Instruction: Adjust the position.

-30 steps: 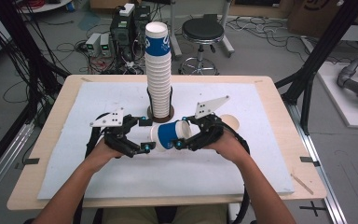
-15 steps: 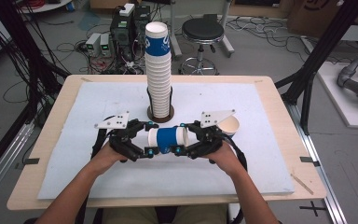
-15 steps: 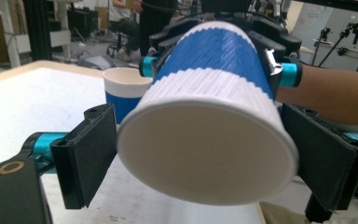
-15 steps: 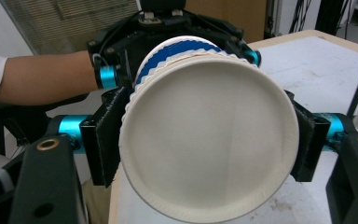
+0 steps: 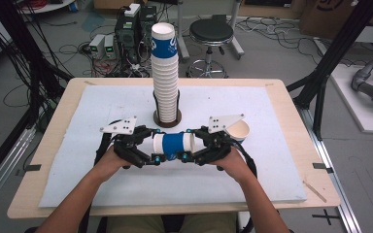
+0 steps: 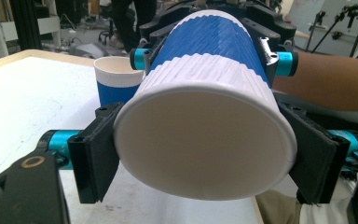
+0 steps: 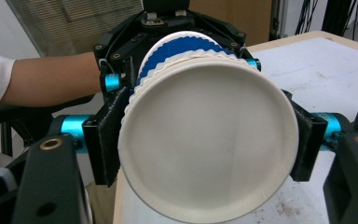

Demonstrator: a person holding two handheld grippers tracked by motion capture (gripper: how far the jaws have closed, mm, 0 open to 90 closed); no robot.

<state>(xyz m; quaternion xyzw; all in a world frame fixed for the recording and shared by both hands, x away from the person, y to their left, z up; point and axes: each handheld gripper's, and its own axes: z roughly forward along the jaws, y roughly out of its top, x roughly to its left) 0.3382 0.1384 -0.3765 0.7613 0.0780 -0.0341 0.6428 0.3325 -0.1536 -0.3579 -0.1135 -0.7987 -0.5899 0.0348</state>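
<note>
My left gripper has just been closing its jaws on one end of the nested cups, and in the left gripper view both pads sit flat against the white band beside the closed bottom facing that camera. My right gripper has its jaws clamped on the opposite end, and they too have just been tightening; in the right gripper view its pads press the ridged wall on either side. So the cups lie level between my two hands, lifted off the tabletop, near its front edge and just in front of the tall stack of cups that stands in its dark holder. I judge that these are paper cups pushed one into the other, and that the job is to pull them apart. They will be very light and thin-walled, easy to dent if I squeeze too hard, and the ribbed sleeve gives decent grip while the smooth white band may slip. The stiffest places to hold are near the rolled rim and the base, so I would keep my pads there. A single cup stands to the right, beside my right hand.
</note>
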